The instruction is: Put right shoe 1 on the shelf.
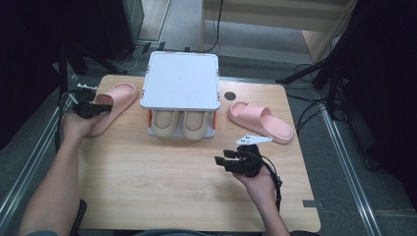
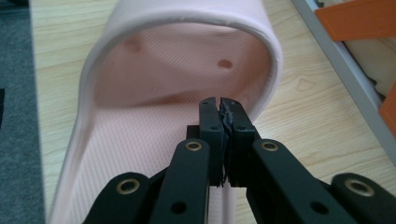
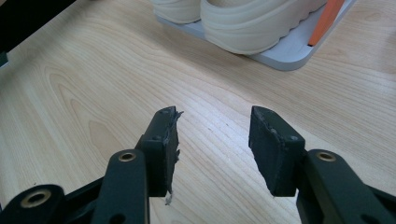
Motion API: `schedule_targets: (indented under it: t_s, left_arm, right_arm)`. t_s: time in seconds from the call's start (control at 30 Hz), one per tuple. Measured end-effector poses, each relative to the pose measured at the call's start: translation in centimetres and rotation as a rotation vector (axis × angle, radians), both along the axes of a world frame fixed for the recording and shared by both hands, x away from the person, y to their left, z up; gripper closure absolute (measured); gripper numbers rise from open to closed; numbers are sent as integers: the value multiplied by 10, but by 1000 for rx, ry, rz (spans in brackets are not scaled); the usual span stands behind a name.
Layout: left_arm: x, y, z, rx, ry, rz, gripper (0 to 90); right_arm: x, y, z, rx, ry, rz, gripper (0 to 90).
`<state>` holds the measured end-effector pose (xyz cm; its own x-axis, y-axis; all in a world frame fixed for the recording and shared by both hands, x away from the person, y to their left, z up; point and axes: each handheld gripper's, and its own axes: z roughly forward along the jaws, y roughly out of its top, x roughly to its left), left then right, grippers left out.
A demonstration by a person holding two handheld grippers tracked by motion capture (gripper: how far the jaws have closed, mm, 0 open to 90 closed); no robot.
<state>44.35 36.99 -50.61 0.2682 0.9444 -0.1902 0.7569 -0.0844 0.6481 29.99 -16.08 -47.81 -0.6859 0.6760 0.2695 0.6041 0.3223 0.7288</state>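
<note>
A pink slipper (image 1: 115, 101) lies at the table's left, toe end pointing away. My left gripper (image 1: 107, 107) sits at its heel end, its jaws closed together. In the left gripper view the left gripper (image 2: 220, 105) hovers over the footbed of the slipper (image 2: 154, 74), facing the strap opening, with nothing seen pinched. The second pink slipper (image 1: 260, 120) lies at the right. My right gripper (image 1: 221, 161) rests near the table's middle front, open. In the right gripper view the right gripper (image 3: 212, 119) has only bare wood between its jaws.
A white two-tier shoe rack (image 1: 180, 81) stands at the back centre with orange posts (image 2: 359, 18). A beige pair of slippers (image 1: 179, 123) sits on its lower shelf (image 3: 289, 51). The wooden table (image 1: 162, 187) has a round hole (image 1: 229, 96) near the rack.
</note>
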Motion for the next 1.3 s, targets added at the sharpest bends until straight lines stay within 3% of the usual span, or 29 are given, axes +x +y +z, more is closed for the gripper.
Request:
schedule_targets:
  t_s: [0.27, 0.37, 0.63, 0.8, 0.97, 1.13, 1.3]
  left_arm:
    - [3, -18, 1, 2, 5, -35, 873]
    - [5, -24, 0, -31, 16, -40, 866]
    - [9, -42, 1, -35, 26, -72, 845]
    - [6, -38, 8, -26, 16, -54, 785]
    - [-1, -32, 25, -29, -33, -34, 732]
    - [-8, -25, 35, -30, -26, -19, 643]
    - [-17, -12, 44, -77, -63, 27, 585]
  right_arm:
    - [0, 1, 0, -4, 1, 4, 527]
    - [0, 2, -1, -4, 4, 5, 526]
    - [0, 4, -1, -10, 6, 14, 526]
    - [0, 3, -1, -8, 1, 14, 526]
    - [0, 3, 0, -6, 2, 14, 526]
    - [2, 6, 0, -9, 0, 29, 526]
    - [5, 11, 0, -13, 4, 48, 525]
